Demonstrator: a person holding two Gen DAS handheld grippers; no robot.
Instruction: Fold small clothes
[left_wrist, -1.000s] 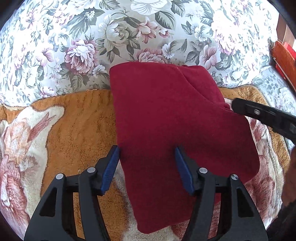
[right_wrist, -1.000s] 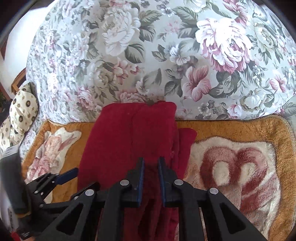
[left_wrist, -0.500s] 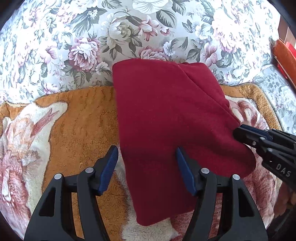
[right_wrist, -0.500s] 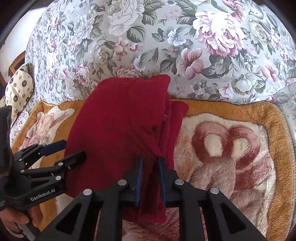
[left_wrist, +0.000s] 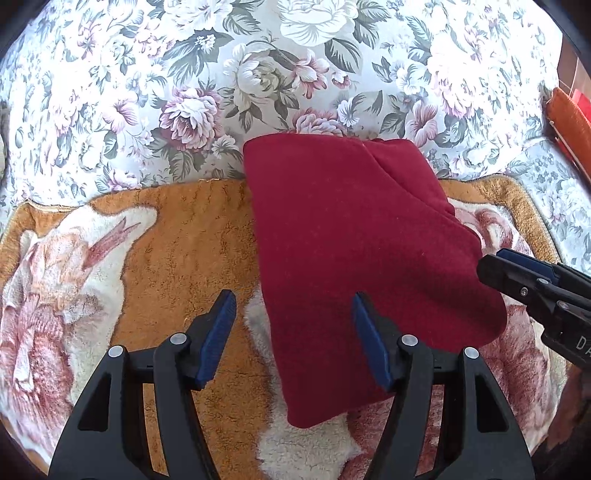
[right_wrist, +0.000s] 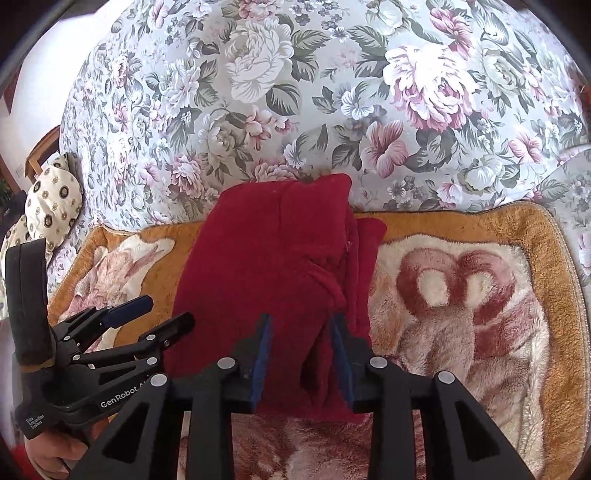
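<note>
Two tongs flank the red garment (left_wrist: 354, 258), which lies folded on the plush blanket (left_wrist: 177, 240), long axis running near to far. Our left tongs (left_wrist: 293, 338) gape wide, holding nothing, over its near left edge. Our right tongs (right_wrist: 301, 356) stand partly open astride the near right fold, nearer the next grip, we judge.
</note>
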